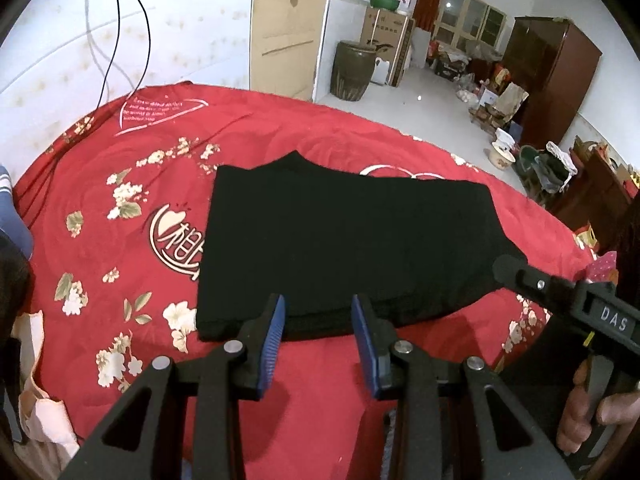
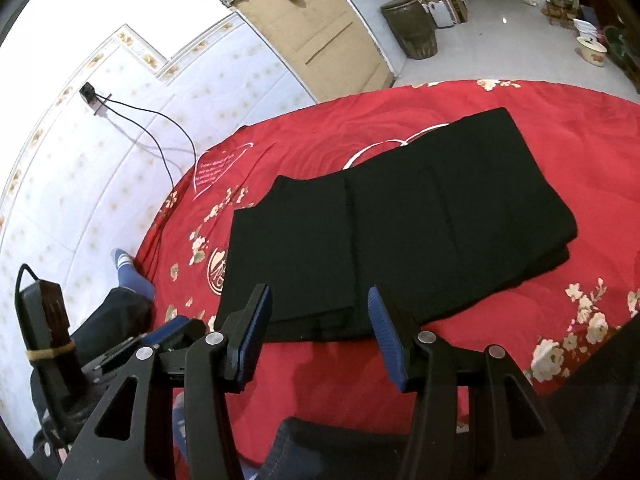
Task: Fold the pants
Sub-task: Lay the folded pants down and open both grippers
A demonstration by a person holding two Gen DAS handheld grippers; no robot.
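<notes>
Item: black pants (image 1: 344,240), folded to a compact stacked rectangle, flat on red floral bedspread (image 1: 120,280), mid-bed, approx 12 o'clock from both cameras. Left gripper (image 1: 318,340): jaws released, nothing btwn blue pads, poised just above near hem. Right gripper (image 2: 320,336): jaws parted, empty, near edge of stack btwn them but untouched; also seen at 3 o'clock in left view. Step est.: fold looks done or nearly so, layers aligned. Next move prob. calls for a final half-fold (pinch near edge w/ both, carry to far edge) or smoothing only.
</notes>
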